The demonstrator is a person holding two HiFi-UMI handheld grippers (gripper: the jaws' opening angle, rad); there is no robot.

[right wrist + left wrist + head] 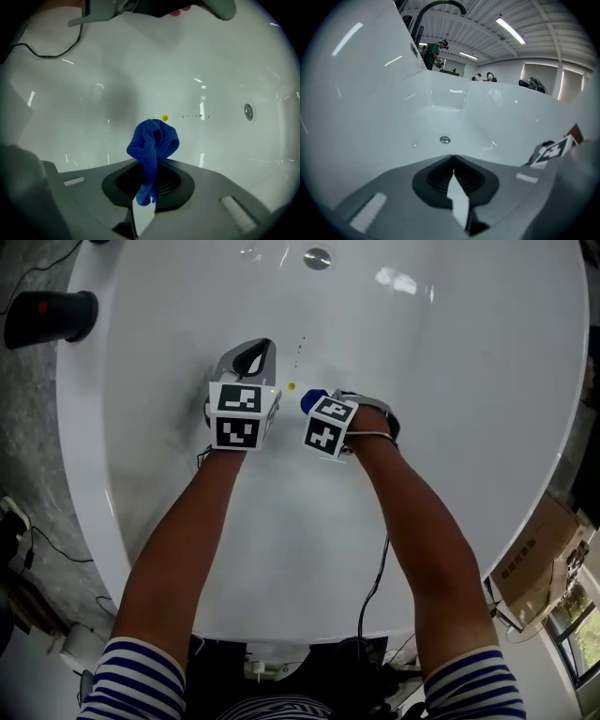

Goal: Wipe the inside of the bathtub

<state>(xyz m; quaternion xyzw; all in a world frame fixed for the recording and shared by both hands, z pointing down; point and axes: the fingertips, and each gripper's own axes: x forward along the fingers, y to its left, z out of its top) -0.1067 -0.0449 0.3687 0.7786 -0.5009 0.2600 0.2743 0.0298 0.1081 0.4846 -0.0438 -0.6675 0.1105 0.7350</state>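
Left tongs (453,157): the jaws are together tip to tip, and I see nothing between them. Right tongs (151,164): the jaws are clamped on a blue cloth (153,139). The cloth bunches into a ball just ahead of the jaw tips, and a short tail of it hangs back into the dark recess between the jaws.

In the head view I hold both tongs inside the white bathtub (450,381), side by side over the middle of the basin, the right just beside the left. I cannot tell whether the cloth touches the tub surface.

A yellow spot (165,117) sits on the tub surface just beyond the cloth, apart from it. A thin line of small brown specks (194,116) runs from the spot toward the drain (248,111). The drain lies at the far end of the basin, well apart from both tongs.

Outside the rim, a black cylindrical object (49,315) lies at the upper left. A cardboard box (539,563) stands at the right.
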